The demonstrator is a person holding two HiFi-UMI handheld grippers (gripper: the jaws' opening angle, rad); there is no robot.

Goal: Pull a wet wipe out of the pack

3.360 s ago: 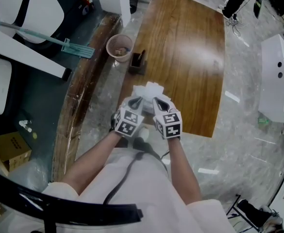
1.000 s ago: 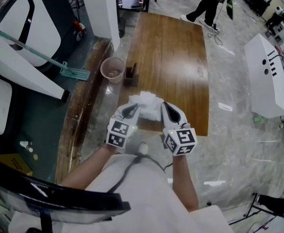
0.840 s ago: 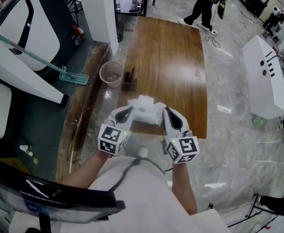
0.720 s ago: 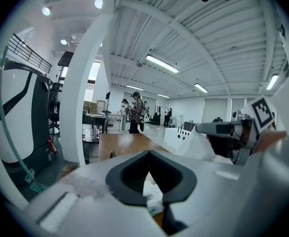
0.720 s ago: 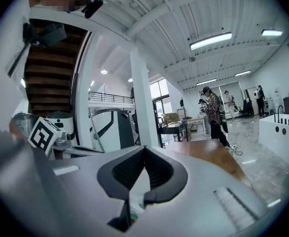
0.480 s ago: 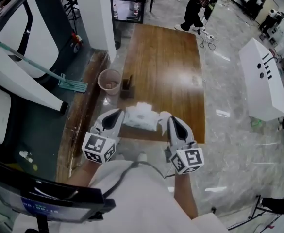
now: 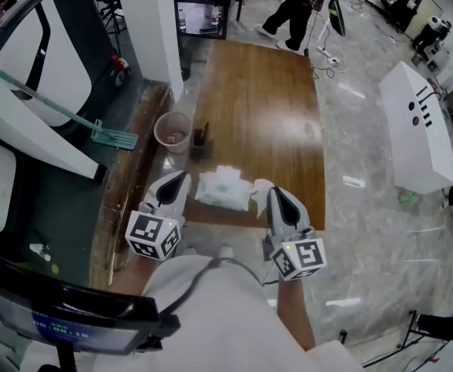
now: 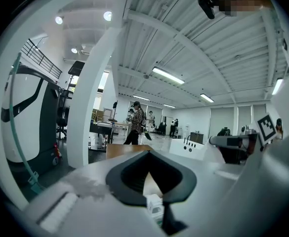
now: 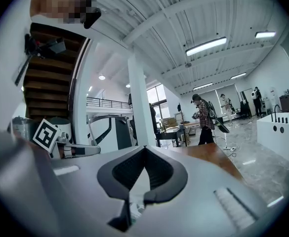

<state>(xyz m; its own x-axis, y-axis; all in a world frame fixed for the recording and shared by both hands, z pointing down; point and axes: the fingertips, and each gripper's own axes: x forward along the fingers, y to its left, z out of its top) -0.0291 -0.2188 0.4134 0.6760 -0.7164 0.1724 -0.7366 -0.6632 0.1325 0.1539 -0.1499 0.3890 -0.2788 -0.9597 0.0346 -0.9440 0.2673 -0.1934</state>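
The pack (image 7: 224, 188) lies on the wooden surface (image 7: 272, 107) close to its near edge, a little left of the middle, between the two grippers. It looks like a soft film pouch, crumpled on top. I judge it light enough to slide or lift as soon as anything tugs at it.

The left gripper (image 7: 181, 177) hangs just beside the pack's left end. Its jaws are pressed together and I see nothing pinched between them. In the left gripper view only a printed corner of the pack (image 8: 154, 209) shows beyond them.

The right gripper (image 7: 271, 194) is by the pack's right end, its jaws also together. A small white flap reaches from the pack to its tip. I take this for the wet wipe (image 7: 259, 186), nipped by its free end.

A wipe like that is thin, limp and damp, so it will probably stretch or tear if caught by a mere corner. It may also drag the next sheet out with it. The best hold is a full bite across the loose end. The pouch should be steadied at its sealed left edge, away from the opening.
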